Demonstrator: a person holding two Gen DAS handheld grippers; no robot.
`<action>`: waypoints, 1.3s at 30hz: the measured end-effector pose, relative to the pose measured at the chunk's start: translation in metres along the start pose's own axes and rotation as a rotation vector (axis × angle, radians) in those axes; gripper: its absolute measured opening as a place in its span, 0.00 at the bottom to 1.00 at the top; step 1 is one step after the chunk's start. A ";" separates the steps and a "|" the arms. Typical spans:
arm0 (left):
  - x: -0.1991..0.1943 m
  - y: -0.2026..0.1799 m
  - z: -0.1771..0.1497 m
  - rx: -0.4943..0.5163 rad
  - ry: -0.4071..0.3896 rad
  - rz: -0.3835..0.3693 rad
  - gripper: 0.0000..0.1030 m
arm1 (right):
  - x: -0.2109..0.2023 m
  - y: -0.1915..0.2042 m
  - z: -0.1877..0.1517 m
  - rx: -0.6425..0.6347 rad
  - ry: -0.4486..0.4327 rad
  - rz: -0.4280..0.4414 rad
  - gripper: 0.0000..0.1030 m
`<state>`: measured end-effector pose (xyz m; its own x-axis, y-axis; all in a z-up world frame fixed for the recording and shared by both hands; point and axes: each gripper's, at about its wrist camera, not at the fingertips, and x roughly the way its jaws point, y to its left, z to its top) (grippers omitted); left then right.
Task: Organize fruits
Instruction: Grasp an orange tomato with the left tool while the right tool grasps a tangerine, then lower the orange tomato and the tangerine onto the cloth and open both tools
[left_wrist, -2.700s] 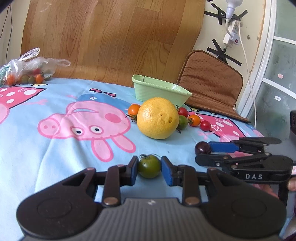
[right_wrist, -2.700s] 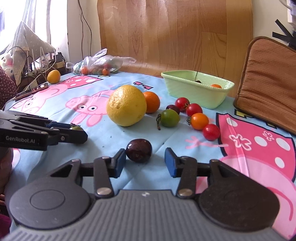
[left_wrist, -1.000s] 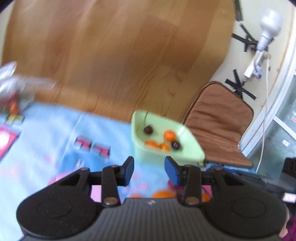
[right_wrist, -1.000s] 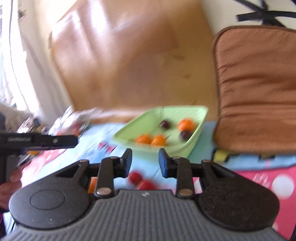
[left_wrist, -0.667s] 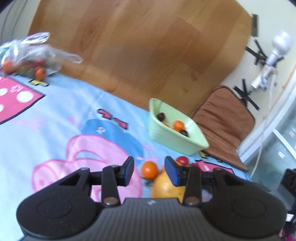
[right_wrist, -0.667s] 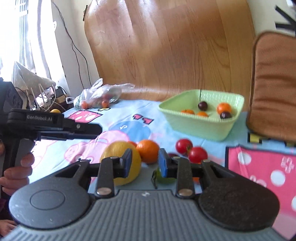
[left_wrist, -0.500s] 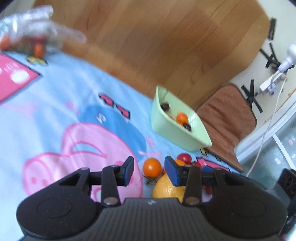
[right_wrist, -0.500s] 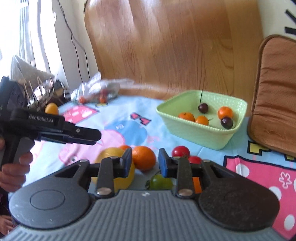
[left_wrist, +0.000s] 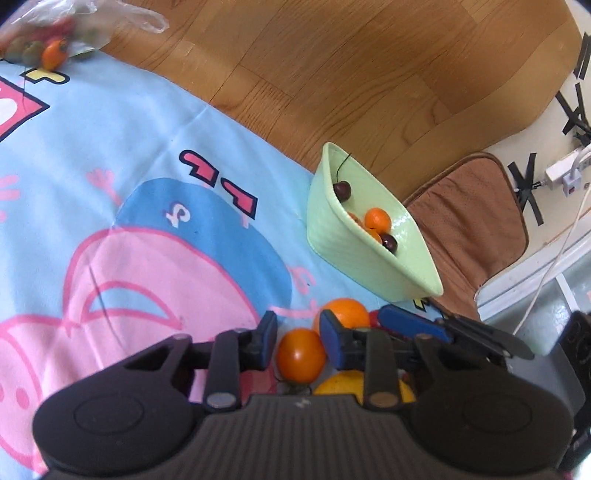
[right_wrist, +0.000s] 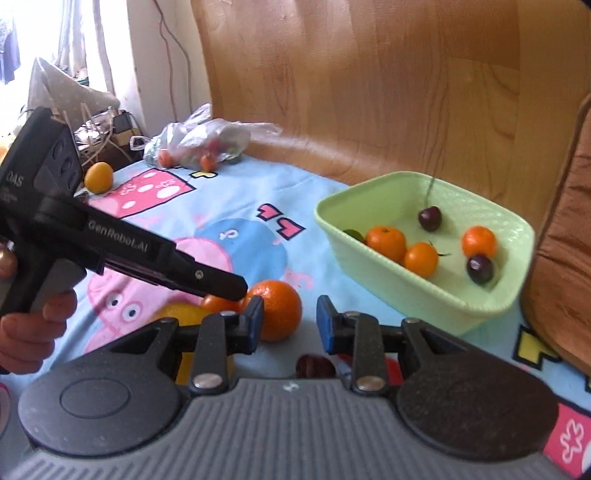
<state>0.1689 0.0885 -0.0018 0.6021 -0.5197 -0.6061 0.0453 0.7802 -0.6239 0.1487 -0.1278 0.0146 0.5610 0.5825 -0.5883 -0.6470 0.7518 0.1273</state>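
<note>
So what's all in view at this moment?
basket: one, green, far right on cloth
oranges: three, small, in basket
cherries: two, dark, in basket
mandarin: one, orange, on cloth beyond right gripper
tomato: one, orange, between left gripper's pads
citrus: one, large, yellow, mostly hidden under grippers
dark fruit: one, under right gripper
bag: one, clear, fruit inside, cloth's far edge
yellow fruit: one, small, far left
cloth: one, blue and pink cartoon print
cushion: one, brown, right of basket
left gripper: black, blue pads, jaws just closed onto tomato
right gripper: same build, open, empty
hand: one, holding left gripper
</note>
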 end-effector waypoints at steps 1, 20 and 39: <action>-0.002 0.000 -0.001 0.003 -0.009 0.004 0.22 | 0.001 -0.001 0.001 -0.009 0.008 0.020 0.35; -0.013 -0.010 0.002 0.082 0.026 0.035 0.45 | -0.057 -0.025 -0.009 0.290 -0.121 0.041 0.39; -0.068 -0.019 -0.021 0.117 -0.133 0.130 0.28 | -0.099 0.025 -0.055 0.262 -0.204 -0.004 0.39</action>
<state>0.1099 0.1021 0.0409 0.7087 -0.3675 -0.6022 0.0480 0.8767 -0.4786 0.0490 -0.1838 0.0323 0.6724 0.6093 -0.4202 -0.5044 0.7927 0.3423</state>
